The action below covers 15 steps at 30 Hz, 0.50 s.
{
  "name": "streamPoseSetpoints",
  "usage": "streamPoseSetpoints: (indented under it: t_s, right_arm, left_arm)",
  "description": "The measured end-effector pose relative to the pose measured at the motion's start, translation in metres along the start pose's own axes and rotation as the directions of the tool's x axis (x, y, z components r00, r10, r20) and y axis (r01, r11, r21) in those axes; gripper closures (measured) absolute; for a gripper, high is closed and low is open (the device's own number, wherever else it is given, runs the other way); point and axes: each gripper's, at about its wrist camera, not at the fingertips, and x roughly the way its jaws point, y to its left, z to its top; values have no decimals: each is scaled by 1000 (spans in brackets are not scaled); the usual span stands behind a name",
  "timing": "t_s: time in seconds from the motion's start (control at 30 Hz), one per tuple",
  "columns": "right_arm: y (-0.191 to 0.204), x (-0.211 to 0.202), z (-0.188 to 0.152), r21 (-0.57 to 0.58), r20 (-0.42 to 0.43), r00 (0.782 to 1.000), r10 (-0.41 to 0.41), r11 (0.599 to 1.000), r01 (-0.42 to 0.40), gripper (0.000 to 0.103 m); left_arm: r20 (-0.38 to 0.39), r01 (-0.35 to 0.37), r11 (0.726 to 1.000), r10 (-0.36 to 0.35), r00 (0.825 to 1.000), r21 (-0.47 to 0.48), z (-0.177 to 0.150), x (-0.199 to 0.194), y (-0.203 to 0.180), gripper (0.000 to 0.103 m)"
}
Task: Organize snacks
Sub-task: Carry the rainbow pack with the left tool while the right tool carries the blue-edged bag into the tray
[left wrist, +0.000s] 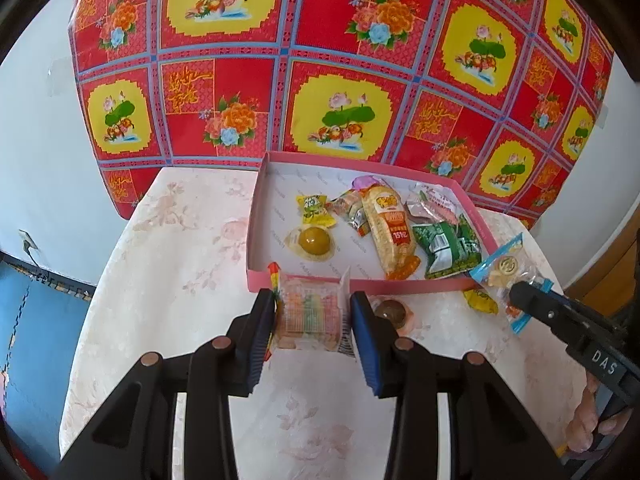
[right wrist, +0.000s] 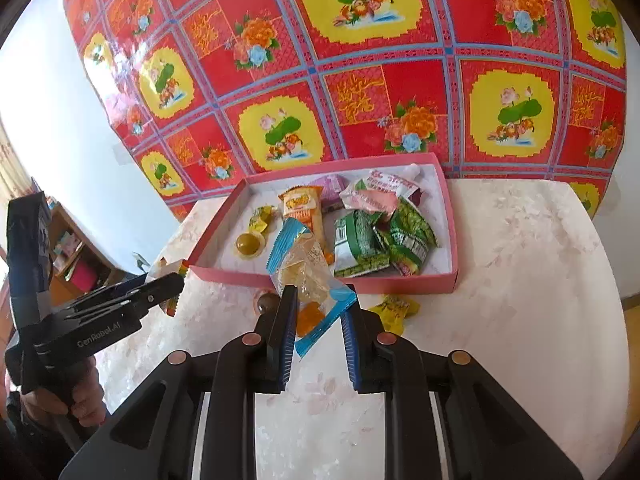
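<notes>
Here each claw pinches a packet short of the pink box's near wall: left claw a clear wafer pack, right claw a blue-edged bag.

A brown round sweet is being half hidden behind a blue pad — lower centre of the left wrist view. The print on the wafer pack is being blurred — unreadable.
</notes>
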Motion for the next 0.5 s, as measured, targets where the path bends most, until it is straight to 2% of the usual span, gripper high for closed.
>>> streamPoseSetpoints:
  t_s: [0.5]
  right_arm:
    - [-2,7,24,8,1,1000,23,1000,-23,81]
  left_arm:
    - [16,4,1000,-4,1000,13,18,6,-9,62]
